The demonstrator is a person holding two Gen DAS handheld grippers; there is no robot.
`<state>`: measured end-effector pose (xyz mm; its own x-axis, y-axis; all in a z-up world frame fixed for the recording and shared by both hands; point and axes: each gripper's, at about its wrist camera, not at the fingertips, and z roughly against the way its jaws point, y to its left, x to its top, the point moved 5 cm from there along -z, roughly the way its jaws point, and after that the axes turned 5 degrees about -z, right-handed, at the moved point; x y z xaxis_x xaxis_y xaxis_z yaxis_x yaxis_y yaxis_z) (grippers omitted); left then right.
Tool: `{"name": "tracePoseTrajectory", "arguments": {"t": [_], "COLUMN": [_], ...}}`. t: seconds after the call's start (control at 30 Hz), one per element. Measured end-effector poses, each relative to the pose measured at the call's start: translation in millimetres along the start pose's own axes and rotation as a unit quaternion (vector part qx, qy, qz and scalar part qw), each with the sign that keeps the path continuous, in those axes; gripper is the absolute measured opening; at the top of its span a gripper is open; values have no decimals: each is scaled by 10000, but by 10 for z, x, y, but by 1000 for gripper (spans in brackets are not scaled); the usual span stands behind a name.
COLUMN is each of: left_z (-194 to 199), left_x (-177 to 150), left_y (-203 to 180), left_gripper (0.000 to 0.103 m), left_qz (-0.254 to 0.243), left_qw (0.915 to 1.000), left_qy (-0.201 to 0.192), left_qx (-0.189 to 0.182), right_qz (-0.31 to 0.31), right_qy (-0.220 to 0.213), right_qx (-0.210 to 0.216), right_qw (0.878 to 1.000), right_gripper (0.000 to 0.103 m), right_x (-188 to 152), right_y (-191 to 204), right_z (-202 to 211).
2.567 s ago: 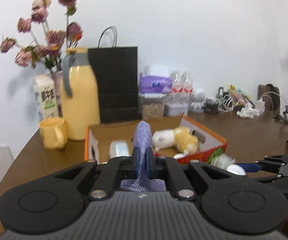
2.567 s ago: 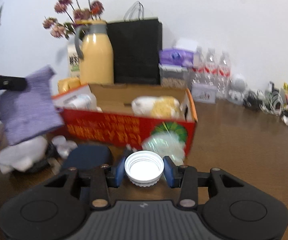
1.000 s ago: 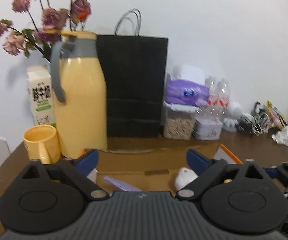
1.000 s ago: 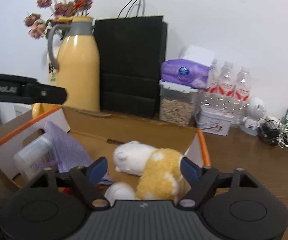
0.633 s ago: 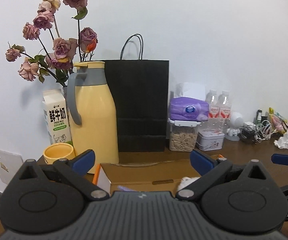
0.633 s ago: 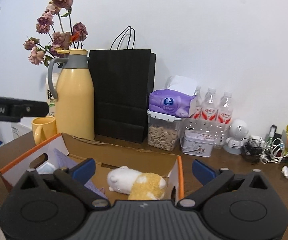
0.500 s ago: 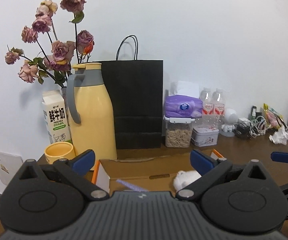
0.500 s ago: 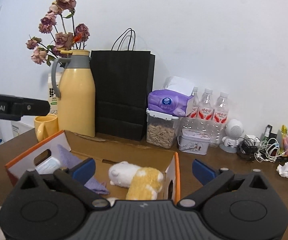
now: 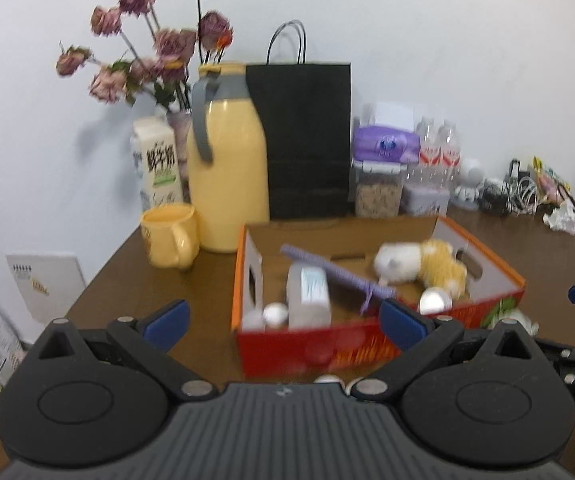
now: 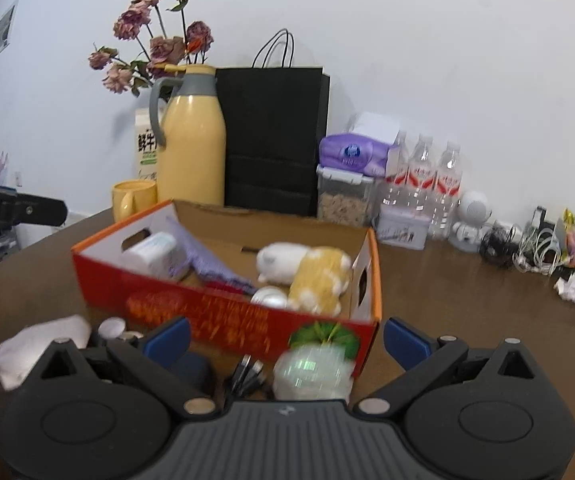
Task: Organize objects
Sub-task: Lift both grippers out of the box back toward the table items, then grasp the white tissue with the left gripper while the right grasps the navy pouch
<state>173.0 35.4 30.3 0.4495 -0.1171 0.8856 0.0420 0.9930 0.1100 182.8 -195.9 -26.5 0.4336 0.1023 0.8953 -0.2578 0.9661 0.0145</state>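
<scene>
An open red and orange cardboard box point(image 9: 307, 350) point(image 10: 223, 316) stands on the brown table. In it lie a purple cloth point(image 9: 339, 272) point(image 10: 207, 264), a white and yellow plush toy point(image 9: 423, 264) point(image 10: 307, 268), a white bottle point(image 9: 307, 292) point(image 10: 151, 254) and a white cap point(image 10: 269, 296). My left gripper point(image 9: 283, 322) is open and empty, in front of the box. My right gripper point(image 10: 285, 338) is open and empty, before the box's right corner. Below it lie a crumpled clear plastic piece point(image 10: 311, 372), a dark blue case point(image 10: 191, 364) and a white cloth point(image 10: 43, 344).
Behind the box stand a yellow thermos jug point(image 9: 227, 176), a yellow mug point(image 9: 169, 236), a milk carton point(image 9: 157, 164), a black paper bag point(image 9: 307, 140), dried roses point(image 9: 155, 52), a cereal container point(image 10: 343, 196) and water bottles point(image 10: 427, 176). Cables and clutter point(image 10: 539, 240) lie far right.
Both grippers have pulled back and tilted down from over the box. Earlier the left let the purple cloth go into the box and the right let the white cap go.
</scene>
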Motion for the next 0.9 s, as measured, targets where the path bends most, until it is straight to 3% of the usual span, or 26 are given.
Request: {"name": "tracePoseTrajectory", "arguments": {"t": [0.37, 0.63, 0.77, 0.83, 0.9], "left_z": [-77, -94, -119, -136, -157], "left_x": [-593, -720, -771, -796, -808], "left_y": [-80, -60, -1, 16, 15], "left_gripper": [103, 103, 103, 103, 103], "left_qz": [-174, -84, -9, -23, -33], "left_qw": [9964, 9954, 9948, 9943, 9940], "left_qy": [747, 853, 923, 959, 981], "left_qx": [-359, -421, -433, -461, -490], "right_qz": [-129, 191, 308, 320, 215], "right_qy": [453, 841, 1018, 1151, 1205], "right_qx": [175, 536, 496, 423, 461], "right_qw": [9987, 9948, 9931, 9919, 9914], "right_gripper": [103, 103, 103, 100, 91], "right_x": [-424, -548, -579, -611, -634], "right_y": [213, 596, 696, 703, 697], "right_z": [57, -114, -248, -324, -357]}}
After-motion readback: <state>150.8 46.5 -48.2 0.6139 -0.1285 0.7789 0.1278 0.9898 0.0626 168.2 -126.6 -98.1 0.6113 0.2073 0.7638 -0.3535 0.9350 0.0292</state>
